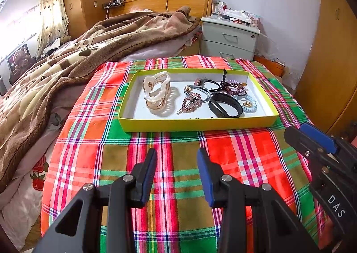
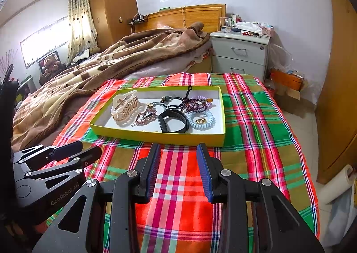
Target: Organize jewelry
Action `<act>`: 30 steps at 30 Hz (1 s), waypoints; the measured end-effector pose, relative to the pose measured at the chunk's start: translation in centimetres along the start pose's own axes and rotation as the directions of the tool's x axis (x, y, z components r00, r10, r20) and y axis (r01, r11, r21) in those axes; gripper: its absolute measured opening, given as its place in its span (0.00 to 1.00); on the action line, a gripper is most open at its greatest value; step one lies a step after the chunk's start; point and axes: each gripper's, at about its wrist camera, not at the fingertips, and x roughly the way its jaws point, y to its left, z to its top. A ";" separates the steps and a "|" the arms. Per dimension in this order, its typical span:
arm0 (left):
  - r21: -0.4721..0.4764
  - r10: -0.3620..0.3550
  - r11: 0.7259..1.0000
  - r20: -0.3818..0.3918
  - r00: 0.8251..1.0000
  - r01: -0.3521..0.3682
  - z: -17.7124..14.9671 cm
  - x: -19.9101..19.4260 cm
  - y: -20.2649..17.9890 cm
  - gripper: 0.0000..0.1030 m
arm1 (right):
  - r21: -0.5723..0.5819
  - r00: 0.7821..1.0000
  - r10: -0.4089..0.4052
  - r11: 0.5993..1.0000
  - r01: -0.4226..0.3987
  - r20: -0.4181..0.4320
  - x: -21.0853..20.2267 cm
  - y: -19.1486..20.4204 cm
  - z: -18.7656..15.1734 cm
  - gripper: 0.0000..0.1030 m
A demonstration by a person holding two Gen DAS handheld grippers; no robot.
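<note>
My left claw and right claw hover released, holding nothing, over the plaid-covered counter. At twelve o'clock, the shallow yellow cardboard tray corrals the jewelry (cream hair claw, black wristband), keeping everything together.

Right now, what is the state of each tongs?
Left tongs: open, holding nothing.
Right tongs: open, holding nothing.

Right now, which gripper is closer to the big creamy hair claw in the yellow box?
Left, probably. The left gripper sits nearly straight in front of the hair claw. The right gripper sits further right, facing the box's black band end.
</note>
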 end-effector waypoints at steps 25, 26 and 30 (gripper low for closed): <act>-0.001 0.010 1.000 -0.006 1.000 -0.010 -0.2 0.2 0.3 0.38 | -0.001 1.000 -0.003 1.000 0.003 0.004 -0.2 0.0 0.2 0.34; 0.000 0.008 1.000 -0.007 1.000 -0.008 -0.3 0.2 0.3 0.38 | -0.001 1.000 -0.003 1.000 0.003 0.003 -0.2 0.0 0.2 0.34; -0.002 0.013 1.000 -0.007 1.000 -0.013 -0.3 0.2 0.4 0.38 | -0.001 1.000 -0.004 1.000 0.004 0.004 -0.2 0.0 0.2 0.34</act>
